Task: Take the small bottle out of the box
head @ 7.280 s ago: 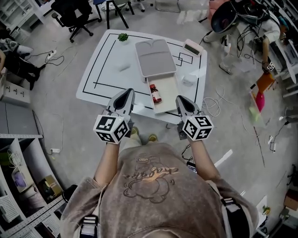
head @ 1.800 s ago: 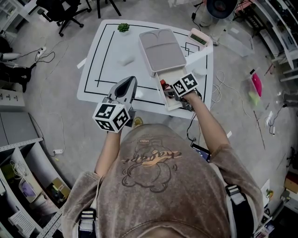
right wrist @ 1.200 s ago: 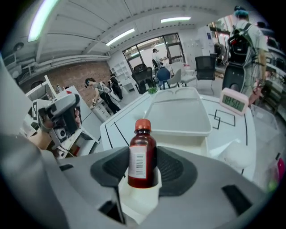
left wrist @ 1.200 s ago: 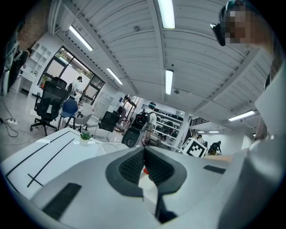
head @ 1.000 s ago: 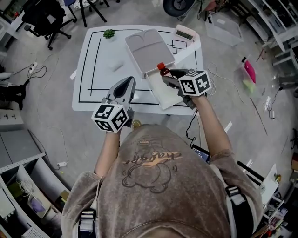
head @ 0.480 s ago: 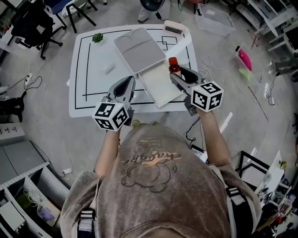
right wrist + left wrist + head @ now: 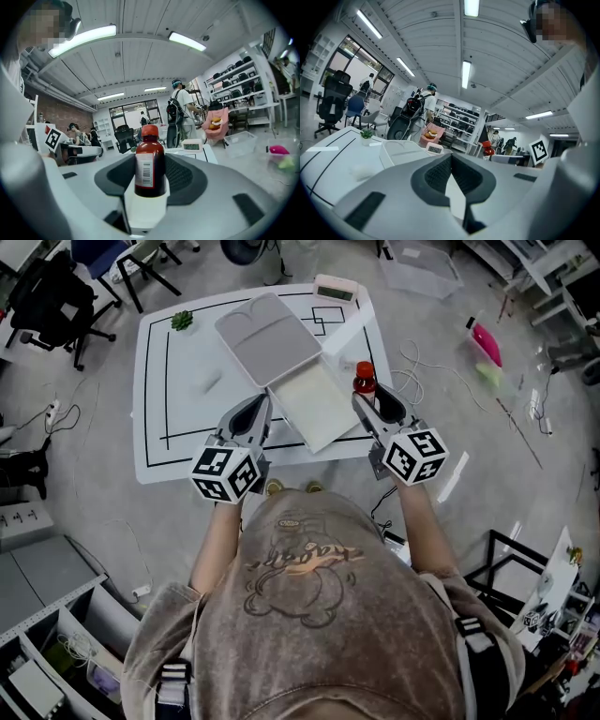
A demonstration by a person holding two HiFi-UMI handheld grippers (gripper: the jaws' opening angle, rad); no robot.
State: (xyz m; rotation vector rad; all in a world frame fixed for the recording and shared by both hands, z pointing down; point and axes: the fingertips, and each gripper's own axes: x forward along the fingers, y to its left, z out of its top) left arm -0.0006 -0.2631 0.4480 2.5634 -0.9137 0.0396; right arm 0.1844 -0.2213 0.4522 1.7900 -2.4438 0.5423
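Observation:
The small dark bottle with a red cap stands upright between the jaws of my right gripper, which is shut on its body. It hangs just right of the open box's empty pale tray, over the right margin of the white table. In the right gripper view the bottle fills the gap of the right gripper, barcode label facing me. My left gripper hovers at the table's front edge, left of the tray, shut and empty. The left gripper view shows the left gripper with pads meeting, and the bottle far right.
The box's grey lid lies open behind the tray. A small green plant and a digital clock sit at the table's back. Cables, a clear bin and office chairs surround the table.
My right gripper has carried the bottle up out of the tray and to the right, past the box's right side. The left gripper has stayed put.

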